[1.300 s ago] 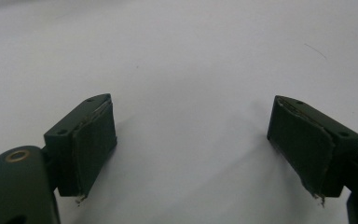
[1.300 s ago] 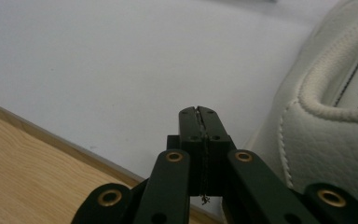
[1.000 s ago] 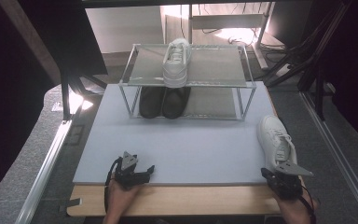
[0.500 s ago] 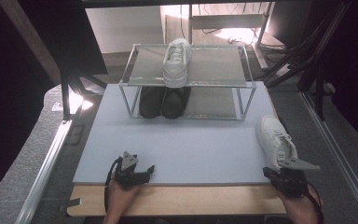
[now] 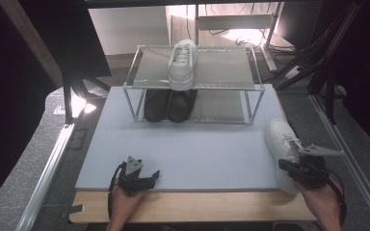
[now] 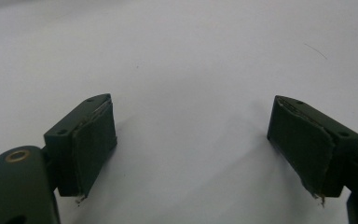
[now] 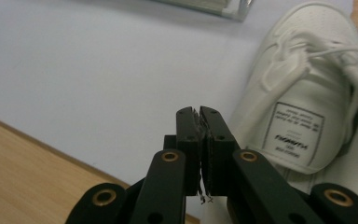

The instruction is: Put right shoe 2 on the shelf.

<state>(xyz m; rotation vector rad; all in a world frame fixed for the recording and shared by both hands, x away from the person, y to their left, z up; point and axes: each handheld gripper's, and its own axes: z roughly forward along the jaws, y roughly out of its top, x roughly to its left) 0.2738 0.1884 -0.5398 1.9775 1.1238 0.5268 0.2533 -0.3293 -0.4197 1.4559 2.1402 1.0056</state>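
Currently, right gripper [image 7: 200, 114] jaws closed empty beside the white lace-up leather sneaker [image 7: 307, 107]; left gripper [image 6: 191, 135] jaws open. Advancing closed would likely shove the sneaker off the pale tabletop [image 5: 197, 144].

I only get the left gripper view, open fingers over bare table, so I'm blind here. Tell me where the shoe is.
Observer: A white shoe lies at the right edge of the table, just ahead of the right gripper.
Operator: Report that gripper's fingers.
Observer: Shut, with the tips beside the shoe's tongue. I can't tell whether they pinch anything.
Operator: Give me the far side.
Observer: A rack stands there. Its top shoe is white, with a black pair beneath.
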